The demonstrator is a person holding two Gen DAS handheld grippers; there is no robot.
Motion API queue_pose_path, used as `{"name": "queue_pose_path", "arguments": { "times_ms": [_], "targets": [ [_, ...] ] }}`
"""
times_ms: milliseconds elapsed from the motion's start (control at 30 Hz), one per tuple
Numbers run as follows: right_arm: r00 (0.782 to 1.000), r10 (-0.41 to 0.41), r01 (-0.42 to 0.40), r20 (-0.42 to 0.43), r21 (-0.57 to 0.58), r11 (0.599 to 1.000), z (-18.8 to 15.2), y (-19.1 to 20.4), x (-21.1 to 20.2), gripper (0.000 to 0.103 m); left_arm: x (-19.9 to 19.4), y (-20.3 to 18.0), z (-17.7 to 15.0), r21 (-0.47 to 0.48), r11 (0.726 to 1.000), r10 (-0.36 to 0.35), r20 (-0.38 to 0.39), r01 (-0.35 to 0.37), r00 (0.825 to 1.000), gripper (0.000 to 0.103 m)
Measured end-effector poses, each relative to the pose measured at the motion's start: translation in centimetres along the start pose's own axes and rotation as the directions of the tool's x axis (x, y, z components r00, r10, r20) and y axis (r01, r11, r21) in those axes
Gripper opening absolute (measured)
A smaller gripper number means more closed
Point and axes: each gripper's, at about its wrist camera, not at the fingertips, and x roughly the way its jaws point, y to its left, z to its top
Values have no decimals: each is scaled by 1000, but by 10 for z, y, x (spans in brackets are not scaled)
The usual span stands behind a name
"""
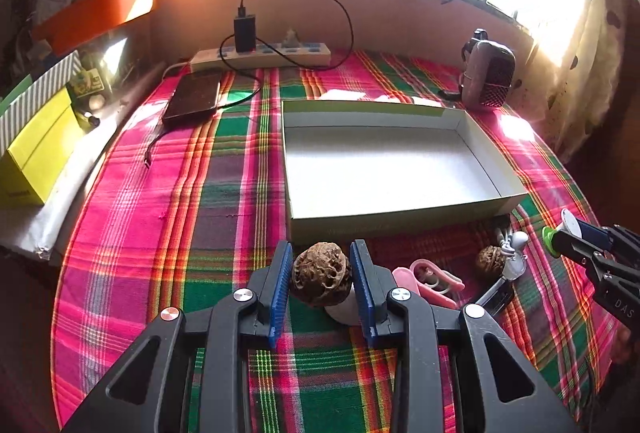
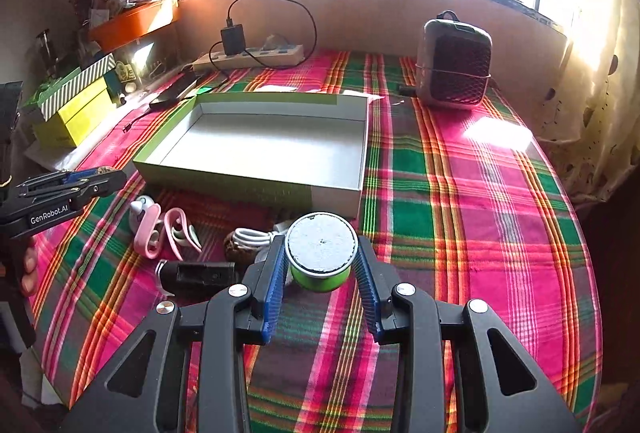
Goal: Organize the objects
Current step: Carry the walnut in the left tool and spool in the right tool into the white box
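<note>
Left wrist view: at the far left of the frame I see a yellow box (image 1: 38,149), then a phone (image 1: 193,95) lying on the plaid counter (image 1: 192,201) with a power strip (image 1: 260,56) behind it at upper centre. At lower centre my left tongs (image 1: 322,273) are clenched on a walnut (image 1: 322,273), held just in front of the near wall of the open white box (image 1: 384,161). Right of them lie a pink clip (image 1: 430,279), a second walnut (image 1: 490,259) and a white cable (image 1: 512,245), close together. A heater (image 1: 488,73) stands at upper right.

Right wrist view: my left tongs (image 2: 96,179) come in at the left edge. The pink clip (image 2: 166,233) and a black device (image 2: 200,275) lie right of them, with the cable (image 2: 252,237) beside. At centre my right tongs (image 2: 322,265) grip a green spool (image 2: 322,259), its grey end facing the camera, near the box's (image 2: 256,153) front right corner. The heater (image 2: 454,63) sits at upper right.
</note>
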Motion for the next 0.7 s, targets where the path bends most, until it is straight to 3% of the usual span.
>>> {"name": "queue_pose_path", "arguments": {
  "times_ms": [267, 700],
  "targets": [
    [999, 44, -44, 30, -10, 999, 39, -1, 16, 35, 14, -6, 31, 11, 1000, -28, 14, 28, 1000, 28],
    [998, 57, -57, 2, -18, 998, 91, -7, 76, 35, 68, -8, 70, 5, 1000, -18, -32, 18, 999, 28]
  ]
}}
